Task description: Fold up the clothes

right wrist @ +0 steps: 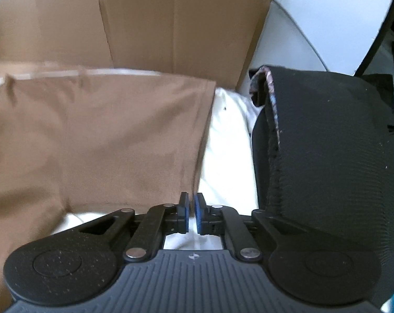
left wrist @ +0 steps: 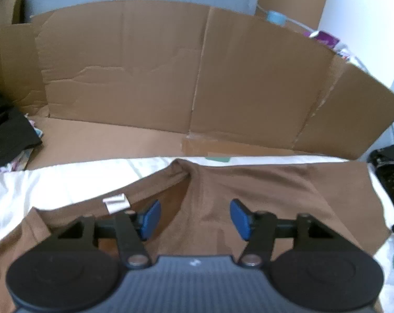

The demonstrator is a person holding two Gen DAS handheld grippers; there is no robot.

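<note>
We see soft, even daylight in both views, brightest on the far white wall (left wrist: 366,13), where it washes out. Both pictures are slightly blurred and grainy; straight edges bow toward the dark rounded corners. Shadows stay faint.

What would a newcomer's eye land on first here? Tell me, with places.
First, the wide brown fabric garment, spread over a white sheet right in front of both tools. Behind it, a creased brown cardboard wall fills the background. In the right wrist view, a bulky black mesh cushion stands to the right of the garment, with a strip of sheet between them.
</note>
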